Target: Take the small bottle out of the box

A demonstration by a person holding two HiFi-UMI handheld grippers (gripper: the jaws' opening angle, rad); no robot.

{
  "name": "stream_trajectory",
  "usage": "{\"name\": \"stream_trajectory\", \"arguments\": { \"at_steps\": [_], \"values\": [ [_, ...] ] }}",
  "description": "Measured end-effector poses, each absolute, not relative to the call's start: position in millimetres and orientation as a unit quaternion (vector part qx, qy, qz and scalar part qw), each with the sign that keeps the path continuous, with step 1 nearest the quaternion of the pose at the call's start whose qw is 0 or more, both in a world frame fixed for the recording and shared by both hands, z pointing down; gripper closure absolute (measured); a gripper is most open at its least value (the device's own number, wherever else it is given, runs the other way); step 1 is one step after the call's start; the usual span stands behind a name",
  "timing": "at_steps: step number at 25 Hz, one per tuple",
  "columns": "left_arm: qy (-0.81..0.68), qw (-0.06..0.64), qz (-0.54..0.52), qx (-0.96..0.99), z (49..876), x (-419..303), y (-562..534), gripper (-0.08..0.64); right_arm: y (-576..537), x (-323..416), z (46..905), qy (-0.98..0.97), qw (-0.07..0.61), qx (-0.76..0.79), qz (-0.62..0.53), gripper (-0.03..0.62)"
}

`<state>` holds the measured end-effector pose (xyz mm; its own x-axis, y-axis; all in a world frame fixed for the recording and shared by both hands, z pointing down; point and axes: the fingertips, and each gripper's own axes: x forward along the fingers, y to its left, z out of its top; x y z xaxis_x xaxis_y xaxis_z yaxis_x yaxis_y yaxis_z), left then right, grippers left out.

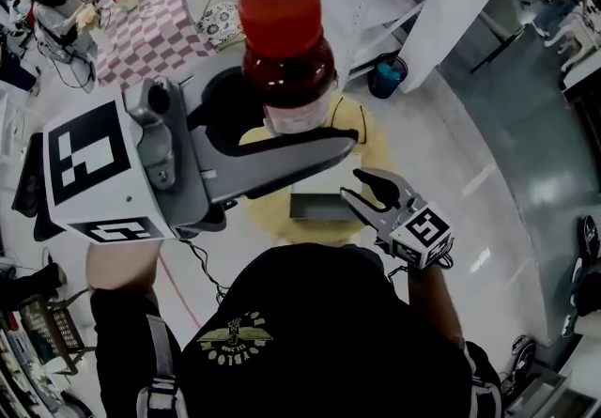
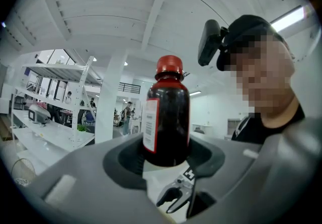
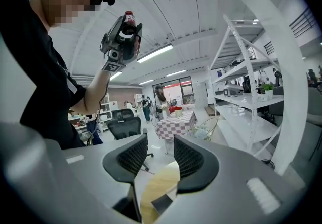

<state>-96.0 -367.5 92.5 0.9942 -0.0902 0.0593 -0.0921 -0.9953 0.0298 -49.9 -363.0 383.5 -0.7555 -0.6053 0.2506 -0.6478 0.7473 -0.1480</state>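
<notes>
Removal looks all but done.

Head view: the left gripper [image 1: 286, 130] is closed on the lower body of the small bottle [image 1: 286, 50]. The bottle's red cap is up, and it is held high above the box [image 1: 319, 209]. The box sits on the round yellow surface [image 1: 258, 209]. The right gripper [image 1: 362, 191] hovers just right of the box, jaws apart, holding nothing.

Left gripper view: both pads press on the bottle's base, and the bottle stands upright. To finish well, I would keep the grip firm and the bottle upright while carrying it clear of the box.

Right gripper view: the jaws are wide open and empty. The box's corner shows below them, and the bottle is high above the box.
</notes>
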Motion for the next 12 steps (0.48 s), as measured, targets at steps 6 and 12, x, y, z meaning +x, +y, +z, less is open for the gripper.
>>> {"name": "stream_trajectory", "arguments": {
  "at_steps": [6, 12],
  "values": [
    [-0.054, 0.029, 0.025, 0.998, 108, -80, -370, 0.560, -364, -31, 385, -0.931, 0.101, 0.333, 0.106, 0.416],
    [-0.116, 0.027, 0.031, 0.992, 131, -69, -397, 0.560, -389, -12, 361, -0.930, 0.128, 0.336, 0.076, 0.429]
  ]
}}
